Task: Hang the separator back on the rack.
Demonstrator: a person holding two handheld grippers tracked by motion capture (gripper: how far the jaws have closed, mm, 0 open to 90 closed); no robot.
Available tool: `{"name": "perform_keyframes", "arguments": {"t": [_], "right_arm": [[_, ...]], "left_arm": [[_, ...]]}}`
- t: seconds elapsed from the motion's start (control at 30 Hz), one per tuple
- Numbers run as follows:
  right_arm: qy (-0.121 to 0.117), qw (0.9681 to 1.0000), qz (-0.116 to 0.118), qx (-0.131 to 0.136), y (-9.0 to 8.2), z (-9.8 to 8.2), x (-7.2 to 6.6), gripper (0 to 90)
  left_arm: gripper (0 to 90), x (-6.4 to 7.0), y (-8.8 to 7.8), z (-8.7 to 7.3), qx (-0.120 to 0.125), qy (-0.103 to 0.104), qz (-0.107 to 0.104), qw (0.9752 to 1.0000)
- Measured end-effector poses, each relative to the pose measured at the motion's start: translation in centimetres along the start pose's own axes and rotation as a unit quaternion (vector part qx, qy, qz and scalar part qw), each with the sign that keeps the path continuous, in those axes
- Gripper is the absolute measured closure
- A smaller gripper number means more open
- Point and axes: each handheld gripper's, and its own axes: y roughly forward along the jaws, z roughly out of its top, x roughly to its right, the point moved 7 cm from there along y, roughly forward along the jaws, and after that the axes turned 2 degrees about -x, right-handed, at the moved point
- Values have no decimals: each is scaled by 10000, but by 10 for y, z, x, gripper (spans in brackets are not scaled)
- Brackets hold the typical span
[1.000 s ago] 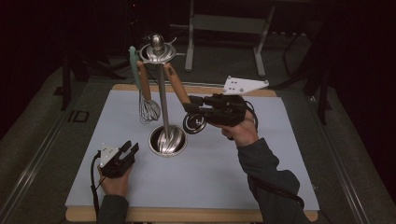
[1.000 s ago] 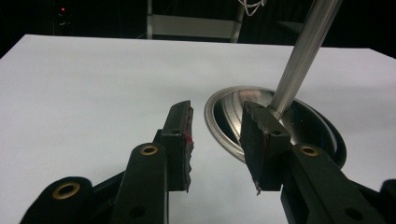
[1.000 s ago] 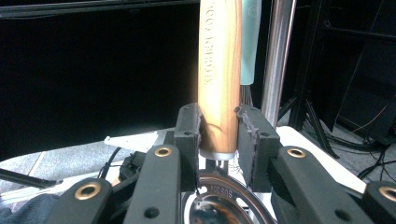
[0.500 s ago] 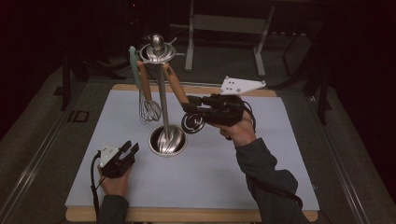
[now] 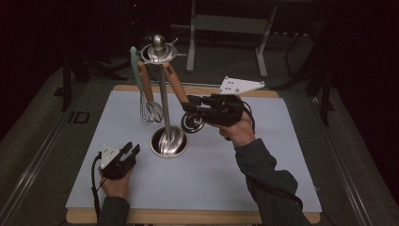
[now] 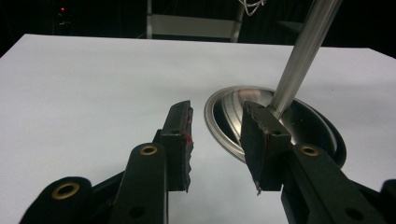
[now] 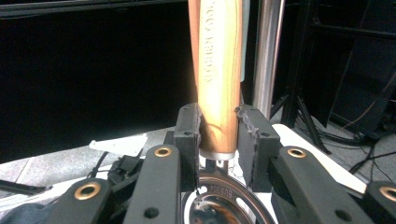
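R gripper (image 5: 190, 104) had its jaws pinched on the lower end of a wooden handle (image 7: 215, 70) of a round metal utensil (image 5: 193, 122), prob a strainer or small ladle, which hung from the top ring of the utensil stand (image 5: 162, 94). In the right gripper view the pads pressed both sides of the handle, just above its metal collar; the round head sat directly below the jaws, and the stand's pole rose just behind the handle. L gripper (image 5: 131, 149) rested on the white mat (image 5: 235, 179), jaws spread, nothing btwn them; the stand's base dish (image 6: 224, 109) lay just ahead of its right jaw, not touched. A whisk (image 5: 149, 110) hung on the far side of the pole from the R gripper.

Step in hand, as I judge it: grip made, utensil not yet unhooked. Next move likely calls for lifting the handle up & off its hook w/o tipping the stand; L gripper could steady the base.
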Motion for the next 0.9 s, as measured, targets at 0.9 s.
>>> {"name": "perform_keyframes", "arguments": {"t": [0.9], "right_arm": [[162,9998,70,-8,13,1,1,724]], "left_arm": [[635,0,-1,0,5,-9,-5,10000]]}}
